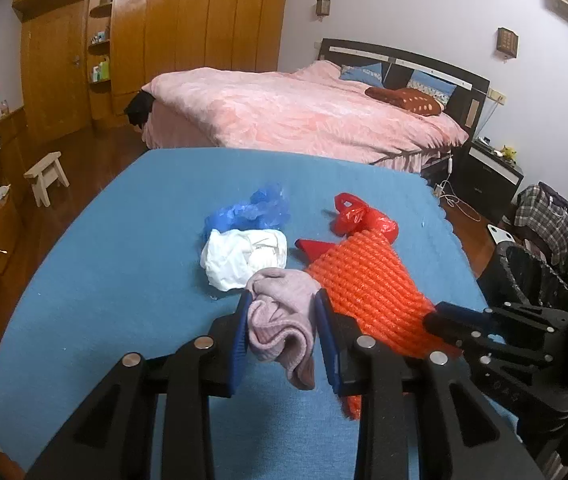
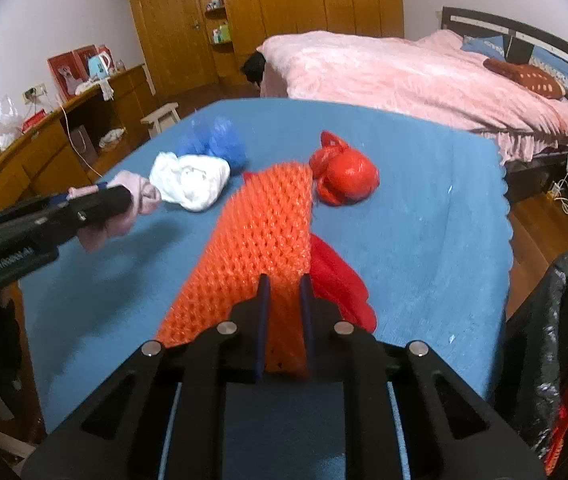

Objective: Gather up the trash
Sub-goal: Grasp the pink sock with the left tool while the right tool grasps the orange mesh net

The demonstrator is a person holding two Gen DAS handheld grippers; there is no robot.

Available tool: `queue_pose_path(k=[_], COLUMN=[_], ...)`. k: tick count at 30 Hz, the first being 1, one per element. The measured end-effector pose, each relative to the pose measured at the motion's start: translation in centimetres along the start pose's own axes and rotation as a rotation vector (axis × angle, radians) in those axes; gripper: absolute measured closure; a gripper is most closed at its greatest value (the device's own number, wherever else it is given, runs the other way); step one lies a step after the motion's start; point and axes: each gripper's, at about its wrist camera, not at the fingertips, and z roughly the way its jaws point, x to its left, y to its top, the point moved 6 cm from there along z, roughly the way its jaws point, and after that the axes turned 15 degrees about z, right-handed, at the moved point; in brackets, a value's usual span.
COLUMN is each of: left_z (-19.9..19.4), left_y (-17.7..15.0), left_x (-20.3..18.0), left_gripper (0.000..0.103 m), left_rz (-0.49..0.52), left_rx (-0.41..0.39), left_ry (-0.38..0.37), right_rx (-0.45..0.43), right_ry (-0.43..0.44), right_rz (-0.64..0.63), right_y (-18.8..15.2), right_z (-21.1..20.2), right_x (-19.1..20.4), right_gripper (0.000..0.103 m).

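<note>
Now both claws are loaded: the left claw (image 1: 282, 320) is clamped on the pink sock (image 1: 280, 316), lifted off the blue counter (image 1: 104, 280), and the right claw (image 2: 284, 300) pinches the orange mesh net (image 2: 260, 240) at its near end. Next, I'd judge, comes a swing to the black-lined bin (image 2: 563, 320) at three o'clock. Blue (image 2: 216, 142), white (image 2: 192, 180) and red (image 2: 343, 180) bags wait at twelve.

The orange foam-plastic mesh netting (image 2: 260, 228) looked glossy; the pink knit cloth (image 1: 280, 312) was matt, the crumpled red plastic bag (image 2: 345, 180) shiny.
</note>
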Motion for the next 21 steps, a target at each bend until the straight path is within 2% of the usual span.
queue_pose_path(k=[9, 12, 16, 21], left_z=[-0.6, -0.7, -0.7, -0.6], left_y=[0.1, 0.0, 0.0, -0.2], left_x=[0.2, 0.4, 0.4, 0.6], left_gripper=[0.072, 0.072, 0.071, 0.072], left_rz=[-0.002, -0.001, -0.001, 0.000], left_rx=[-0.008, -0.010, -0.009, -0.003], left_ry=[0.014, 0.020, 0.020, 0.023], right_rx=[-0.057, -0.060, -0.049, -0.062], right_ry=[0.017, -0.028, -0.060, -0.030], right_rz=[-0.013, -0.008, 0.035, 0.030], right_y=[1.5, 1.7, 1.5, 1.5], right_z=[-2.1, -2.1, -1.8, -1.8], right_x=[0.7, 0.0, -1.4, -0.7], right_gripper=[0.090, 0.085, 0.066, 0.057])
